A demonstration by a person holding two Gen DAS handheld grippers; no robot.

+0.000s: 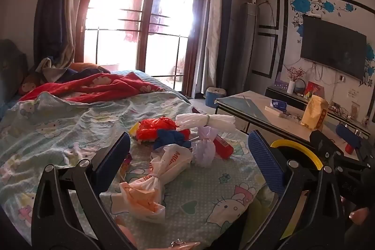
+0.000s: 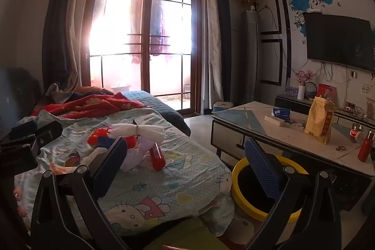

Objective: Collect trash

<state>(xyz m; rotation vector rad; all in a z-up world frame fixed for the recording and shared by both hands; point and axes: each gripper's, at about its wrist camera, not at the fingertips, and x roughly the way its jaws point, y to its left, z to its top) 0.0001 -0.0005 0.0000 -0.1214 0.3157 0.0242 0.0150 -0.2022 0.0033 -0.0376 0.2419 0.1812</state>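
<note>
The left gripper (image 1: 188, 156) has its blue-padded fingers (image 1: 266, 162) spread wide, holding nothing, above a tied white-and-orange plastic bag (image 1: 150, 182) on the cartoon-print bed sheet (image 1: 58, 123). The right gripper (image 2: 185, 162) is spread wide and empty too, one finger over the yellow-rimmed black bin (image 2: 243, 176) beside the bed. Beyond lie a crumpled red plastic bag (image 1: 155, 127), a white pleated paper bundle (image 1: 206, 122) and a red cylindrical tube (image 1: 222, 147).

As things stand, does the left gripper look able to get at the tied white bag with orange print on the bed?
Probably yes. The left gripper is open, and the white bag with orange print lies on the bedspread right between and ahead of its fingers, with nothing on top of it.
</note>
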